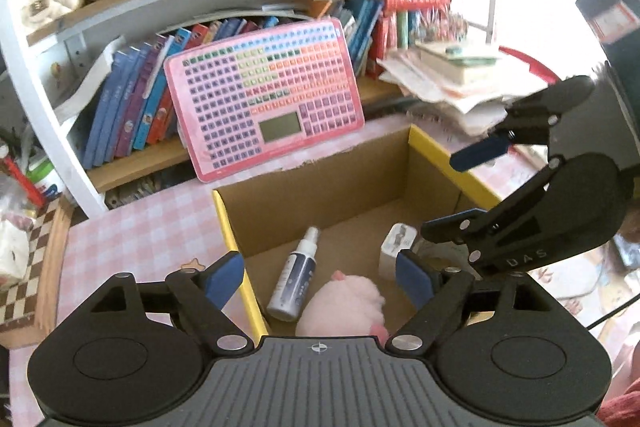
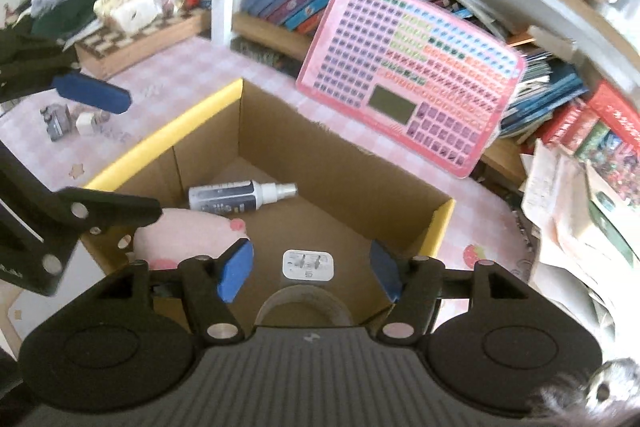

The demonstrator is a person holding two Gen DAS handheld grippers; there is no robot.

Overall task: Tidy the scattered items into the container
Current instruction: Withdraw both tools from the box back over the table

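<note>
Starting at the left, we see a few small scattered items (image 2: pixel 64 121) lying on the pink checked tablecloth (image 1: pixel 140 227), outside the cardboard box (image 1: pixel 320 187) and well apart from both grippers. Next comes our left gripper (image 1: pixel 320 277), its blue-padded tongs spread wide apart with nothing between them, hovering over the box's yellow-edged left wall. Below and between its tongs, on the box floor, lie the spray bottle (image 1: pixel 296 275) and, just beside it, the pink plush toy (image 1: pixel 344 305). Further right a white charger plug (image 2: pixel 307 264) stands on the box floor, directly between the tongs of our right gripper (image 2: pixel 308 273), which are also wide apart and gripping nothing. A roll of tape (image 2: pixel 306 301) shows just under that gripper. Behind the box a pink button board (image 1: pixel 268 95) leans against the bookshelf
</note>
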